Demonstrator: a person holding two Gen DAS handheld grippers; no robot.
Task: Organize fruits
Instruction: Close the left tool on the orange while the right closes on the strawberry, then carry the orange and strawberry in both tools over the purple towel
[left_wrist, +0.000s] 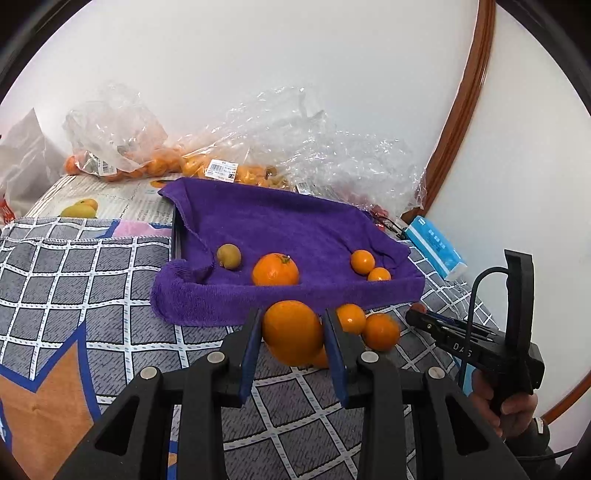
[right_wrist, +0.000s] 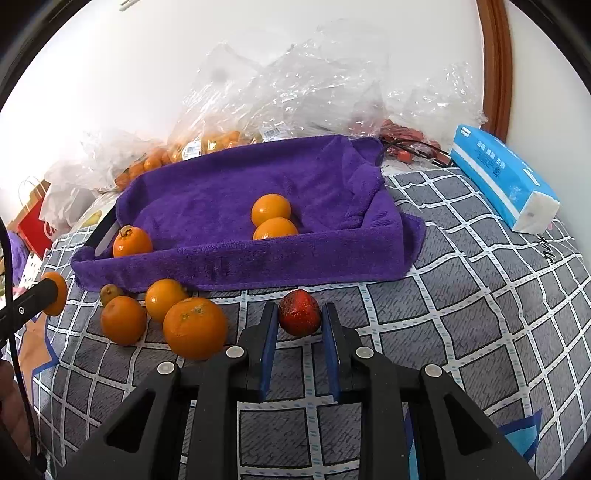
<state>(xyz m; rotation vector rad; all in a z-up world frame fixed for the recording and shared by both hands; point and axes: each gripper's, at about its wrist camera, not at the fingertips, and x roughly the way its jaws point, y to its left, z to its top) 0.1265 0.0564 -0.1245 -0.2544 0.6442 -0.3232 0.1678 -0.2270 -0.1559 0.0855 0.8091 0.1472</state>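
Hiding 1 orange behind it, left tool (left_wrist: 291, 332) pinching orange (left_wrist: 291, 330); right tool (right_wrist: 299, 314) clamping red fruit (right_wrist: 299, 312).

loose oranges (right_wrist: 194, 328) 7 | small brown fruits (right_wrist: 110, 293) 2 | red fruit (right_wrist: 299, 314) 1

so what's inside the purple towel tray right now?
On the purple towel: a big orange, two small oranges and a brownish-green fruit. The towel hides the tray underneath.

A home — patterned bedspread (right_wrist: 461, 288), grocery bags (left_wrist: 114, 122), tissue pack (right_wrist: 506, 181).
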